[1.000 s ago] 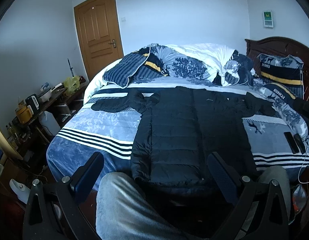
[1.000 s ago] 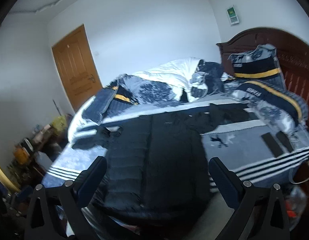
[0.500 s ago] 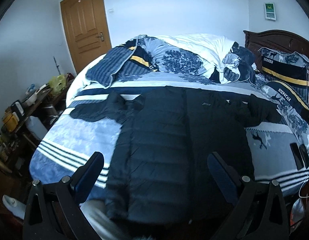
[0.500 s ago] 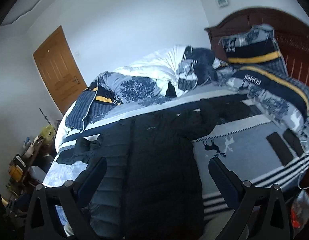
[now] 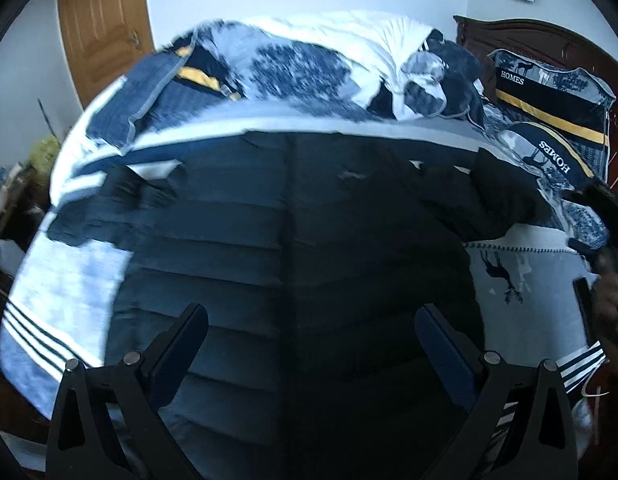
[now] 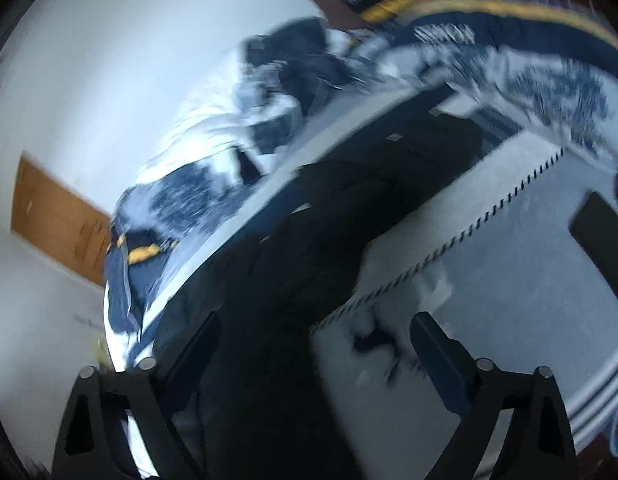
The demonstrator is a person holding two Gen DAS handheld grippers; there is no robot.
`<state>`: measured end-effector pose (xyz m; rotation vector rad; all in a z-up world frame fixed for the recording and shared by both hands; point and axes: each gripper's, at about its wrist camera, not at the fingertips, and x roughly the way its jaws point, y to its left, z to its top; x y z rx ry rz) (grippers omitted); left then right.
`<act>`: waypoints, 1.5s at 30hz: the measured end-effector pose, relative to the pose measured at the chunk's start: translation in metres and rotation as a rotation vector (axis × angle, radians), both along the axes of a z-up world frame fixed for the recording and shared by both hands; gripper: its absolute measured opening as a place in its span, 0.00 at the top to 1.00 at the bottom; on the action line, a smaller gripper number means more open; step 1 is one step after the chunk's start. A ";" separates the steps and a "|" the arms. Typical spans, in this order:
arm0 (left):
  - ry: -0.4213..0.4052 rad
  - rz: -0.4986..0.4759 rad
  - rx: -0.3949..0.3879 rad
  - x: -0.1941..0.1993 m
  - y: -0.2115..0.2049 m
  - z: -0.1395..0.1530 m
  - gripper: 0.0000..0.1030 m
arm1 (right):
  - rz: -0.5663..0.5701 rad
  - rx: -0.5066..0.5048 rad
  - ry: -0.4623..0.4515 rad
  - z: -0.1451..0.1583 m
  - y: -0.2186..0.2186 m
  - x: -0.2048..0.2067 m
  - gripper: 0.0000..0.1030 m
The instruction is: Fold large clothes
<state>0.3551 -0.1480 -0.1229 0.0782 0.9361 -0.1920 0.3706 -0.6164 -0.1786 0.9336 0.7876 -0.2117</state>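
A black quilted jacket (image 5: pixel 293 264) lies spread flat, front up, across the near half of a bed (image 5: pixel 69 280) covered in a blue, white and navy striped sheet, its hem toward the near edge and its collar toward the far side, so that the whole garment is laid open and ready to be folded. One sleeve (image 5: pixel 109 208) reaches out to the left and the other sleeve (image 5: pixel 497 208) stretches to the right toward two stacked pillows (image 5: pixel 549 92) lettered HOMES, which lean on a dark wooden headboard (image 5: pixel 489 32). A rumpled duvet (image 5: pixel 309 56) is heaped along the far side, out of the way of the jacket, and a brown door (image 5: pixel 101 28) stands in the far left wall. The left tool (image 5: pixel 311 330) hangs over the lower middle of the jacket, tilted down, its two dark fingers spread wide with nothing between them. In the blurred and steeply tilted right wrist view, the right tool (image 6: pixel 313 338) hovers above the jacket's right edge (image 6: pixel 293 264) where it meets the pale sheet; its jaws have just been closing a little, yet they stand wide apart and grip nothing. A flat dark object (image 6: pixel 601 236), perhaps a phone, lies on the sheet to the right. Judging by this, the fold has not yet begun and both tools are placed to take hold of cloth.
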 end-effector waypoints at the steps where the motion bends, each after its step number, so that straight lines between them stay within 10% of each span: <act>1: 0.016 -0.001 -0.014 0.005 -0.004 -0.007 0.00 | -0.033 0.046 0.007 -0.015 -0.021 0.012 0.11; 6: 0.049 0.005 -0.024 0.020 -0.013 -0.029 0.00 | -0.157 0.223 0.075 -0.093 -0.103 0.069 0.16; 15: 0.092 0.024 -0.019 0.019 -0.002 -0.042 0.00 | -0.202 0.217 0.071 -0.137 -0.128 0.111 0.92; 26: 0.010 0.097 -0.066 -0.021 0.045 0.013 0.00 | 0.170 -0.422 -0.310 0.125 0.088 0.072 0.95; 31: 0.003 0.169 -0.078 -0.038 0.085 0.024 0.00 | 0.385 -0.483 -0.417 0.158 0.213 0.055 0.95; 38: 0.056 0.297 -0.090 -0.041 0.146 0.000 0.00 | 0.684 -0.417 -0.302 0.078 0.380 0.084 0.94; 45: 0.106 0.356 -0.087 -0.028 0.171 -0.025 0.00 | 0.840 -0.252 -0.086 -0.053 0.438 0.109 0.92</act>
